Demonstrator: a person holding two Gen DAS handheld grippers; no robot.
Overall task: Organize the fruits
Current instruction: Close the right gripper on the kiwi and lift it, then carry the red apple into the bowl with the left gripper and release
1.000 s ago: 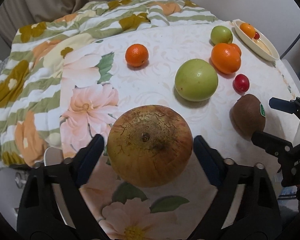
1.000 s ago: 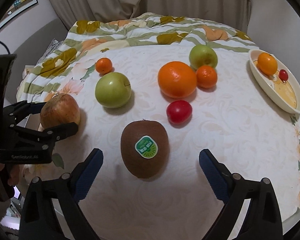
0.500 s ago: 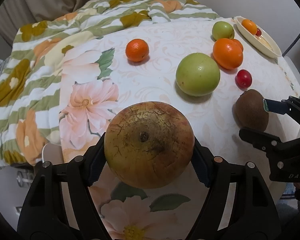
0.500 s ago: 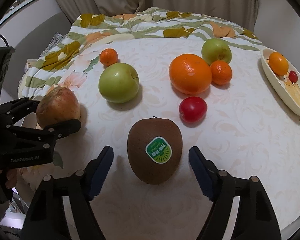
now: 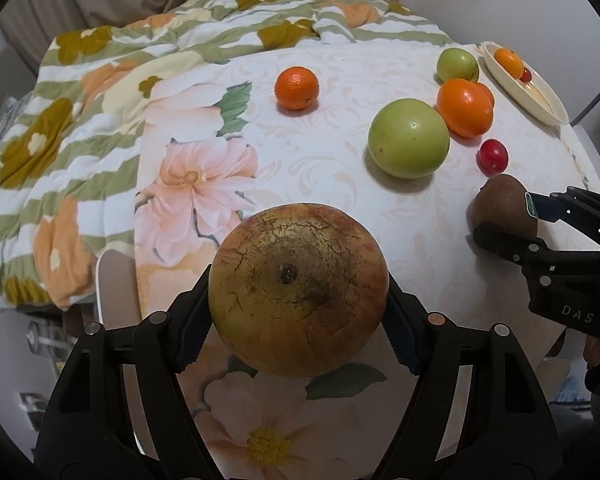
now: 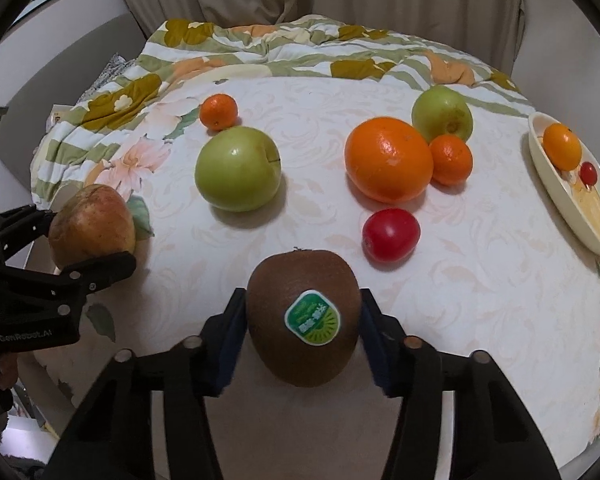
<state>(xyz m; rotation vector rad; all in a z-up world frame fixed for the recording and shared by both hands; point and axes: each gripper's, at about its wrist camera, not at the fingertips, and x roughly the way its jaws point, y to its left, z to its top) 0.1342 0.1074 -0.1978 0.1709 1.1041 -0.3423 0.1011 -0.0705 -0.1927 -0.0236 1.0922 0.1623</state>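
- The left gripper point(image 5: 298, 300) is clamped on a russet apple point(image 5: 298, 296), near left on the table point(image 6: 480, 280).
- The right gripper point(image 6: 302, 334) pinches a kiwi point(image 6: 303, 314), near centre.
- Risk: both fruits are round; a narrow pinch might let them roll out, or bruise the kiwi.
- The apple is yellow-red with cracked brown skin; the kiwi is fuzzy brown with a green sticker.

My right gripper point(image 6: 303, 322) has both pads pressed on the kiwi point(image 6: 303, 316), sticker up. Ahead-right: red tomato point(image 6: 391, 234), big orange point(image 6: 388, 159). Ahead-left: green apple point(image 6: 237, 168). Far left, my left gripper point(image 6: 86, 242) clamps the reddish apple point(image 6: 92, 224). Cream dish point(image 6: 572, 216) far right.
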